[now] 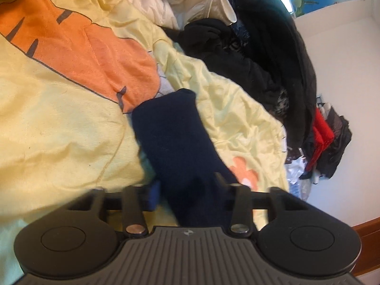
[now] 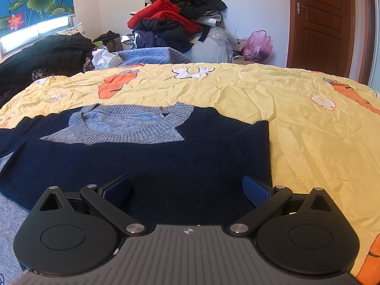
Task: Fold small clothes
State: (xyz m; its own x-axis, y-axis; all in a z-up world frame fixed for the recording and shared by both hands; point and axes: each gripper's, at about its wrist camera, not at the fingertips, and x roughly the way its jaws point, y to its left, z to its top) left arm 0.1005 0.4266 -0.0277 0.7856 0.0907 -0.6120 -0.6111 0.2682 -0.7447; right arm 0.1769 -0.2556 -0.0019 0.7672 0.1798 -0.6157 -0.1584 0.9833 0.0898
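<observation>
A navy knit sweater (image 2: 142, 156) with a grey-blue collar (image 2: 133, 128) lies flat on the yellow carrot-print bedspread (image 2: 273, 109). Its right side is folded in to a straight edge. My right gripper (image 2: 187, 190) is open, low over the sweater's lower part, blue pads (image 2: 257, 191) spread wide. In the left wrist view, my left gripper (image 1: 187, 190) is shut on the sweater's navy sleeve (image 1: 175, 133), which hangs stretched from the jaws over the bedspread (image 1: 59, 123). Only one blue pad (image 1: 153, 196) shows beside the cloth.
A pile of dark clothes (image 1: 261, 54) and white bedding (image 1: 171, 0) lie at the bed's far side. Across the room a heap of red and black clothes (image 2: 175, 19), a pink bag (image 2: 257, 46) and a wooden door (image 2: 320, 23) stand beyond the bed.
</observation>
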